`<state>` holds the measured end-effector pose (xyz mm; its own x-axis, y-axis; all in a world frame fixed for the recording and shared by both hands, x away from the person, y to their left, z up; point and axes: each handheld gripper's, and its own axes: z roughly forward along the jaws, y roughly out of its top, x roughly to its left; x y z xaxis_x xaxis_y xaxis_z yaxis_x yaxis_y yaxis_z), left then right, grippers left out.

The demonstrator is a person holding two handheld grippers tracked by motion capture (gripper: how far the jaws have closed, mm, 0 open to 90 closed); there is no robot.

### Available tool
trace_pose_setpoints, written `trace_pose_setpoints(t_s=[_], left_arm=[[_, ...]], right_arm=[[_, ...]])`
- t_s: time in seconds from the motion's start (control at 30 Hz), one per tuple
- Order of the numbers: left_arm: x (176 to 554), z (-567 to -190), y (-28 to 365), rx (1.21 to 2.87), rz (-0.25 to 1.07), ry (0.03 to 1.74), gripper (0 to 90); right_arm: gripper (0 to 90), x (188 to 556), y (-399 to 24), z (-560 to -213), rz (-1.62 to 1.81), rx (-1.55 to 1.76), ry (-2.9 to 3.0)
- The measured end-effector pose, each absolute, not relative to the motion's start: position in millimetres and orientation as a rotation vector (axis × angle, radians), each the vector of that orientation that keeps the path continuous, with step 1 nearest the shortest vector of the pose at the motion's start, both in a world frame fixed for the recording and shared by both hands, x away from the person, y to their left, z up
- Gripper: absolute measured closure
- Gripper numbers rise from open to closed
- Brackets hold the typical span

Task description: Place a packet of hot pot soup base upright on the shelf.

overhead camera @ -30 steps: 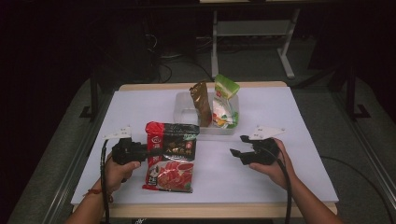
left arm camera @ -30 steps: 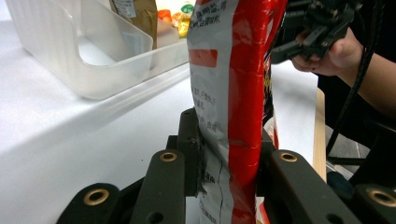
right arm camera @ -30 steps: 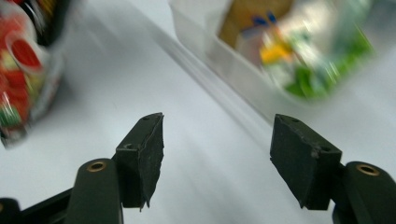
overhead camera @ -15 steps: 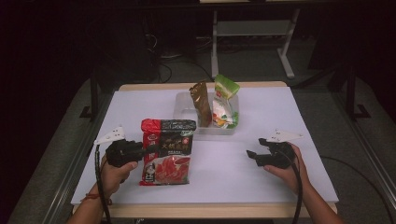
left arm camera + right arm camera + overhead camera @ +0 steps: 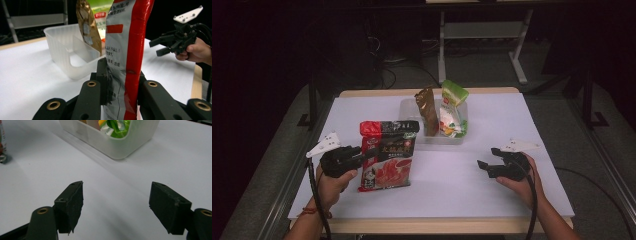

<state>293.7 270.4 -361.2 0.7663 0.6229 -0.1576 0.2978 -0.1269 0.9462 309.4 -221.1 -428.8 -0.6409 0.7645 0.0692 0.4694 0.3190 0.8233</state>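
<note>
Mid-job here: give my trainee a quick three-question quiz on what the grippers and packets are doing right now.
1. True or false: the right gripper grips a packet.
2. What does the left gripper hold? A) brown packet B) red packet C) bin
3. Fill in: the brown packet and green packet stand in the clear plastic ____.

Key: 1 false, its jaws are apart over bare table; 2 B; 3 bin.
</note>
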Motion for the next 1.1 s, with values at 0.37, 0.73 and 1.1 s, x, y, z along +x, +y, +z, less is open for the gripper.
trace_pose_setpoints(t_s=[0.37, 0.73, 1.1], left_arm=[[302.2, -346.4, 271.5, 1.661, 0.402, 0.768, 76.0], [320.1, -333.1, 259.6, 1.609, 0.459, 0.801, 76.0], [346.7, -325.6, 243.7, 1.565, 0.532, 0.859, 76.0]], right_arm=[[25.8, 307.6, -220.9, -430.1, 1.253, 1.106, 2.263], [25.8, 306.6, -221.8, -430.6, 1.25, 1.113, 2.263], [25.8, 307.1, -221.4, -432.3, 1.245, 1.11, 2.27]])
